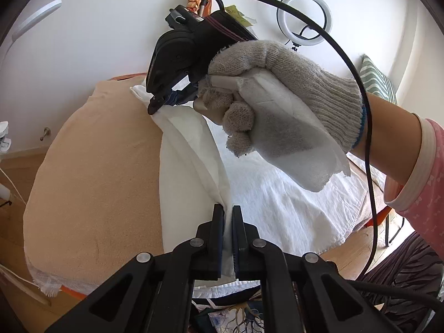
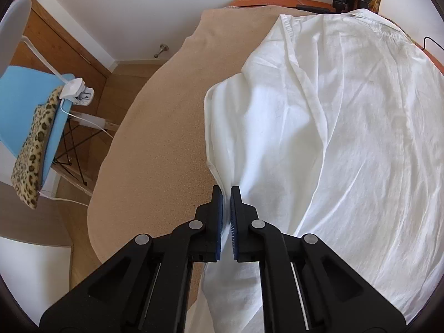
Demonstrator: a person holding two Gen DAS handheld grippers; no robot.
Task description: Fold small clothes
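**Both grippers pinch the shirt's folded edge**

Pinching white cloth between its blue pads, the left gripper (image 1: pixel 228 216) holds the shirt (image 1: pixel 277 194) at the near end of a raised fold. The right gripper (image 1: pixel 159 102), seen from the left wrist view in a gloved hand (image 1: pixel 277 94), bites the far end of that same fold, near the table's far edge. Its jaws are closed on the cloth; in its own view the right gripper (image 2: pixel 226 197) shows white fabric squeezed between the pads, with only a thin gap left.

The shirt (image 2: pixel 347 138) lies spread over the right half of the table (image 2: pixel 155 144), which is covered in a tan cloth. Its left side is doubled over toward the middle, and the fold line runs from the near edge to the far edge. The tan cover to the left of the fold is bare.

A black cable (image 1: pixel 360 111) arcs from the right gripper past the glove and a pink sleeve (image 1: pixel 424 194). A ring light (image 1: pixel 304 18) stands against the white wall behind.

Left of the table, a blue chair (image 2: pixel 25 97) carries a leopard-print cloth (image 2: pixel 34 144) and a white plug (image 2: pixel 73 88). No container is in view
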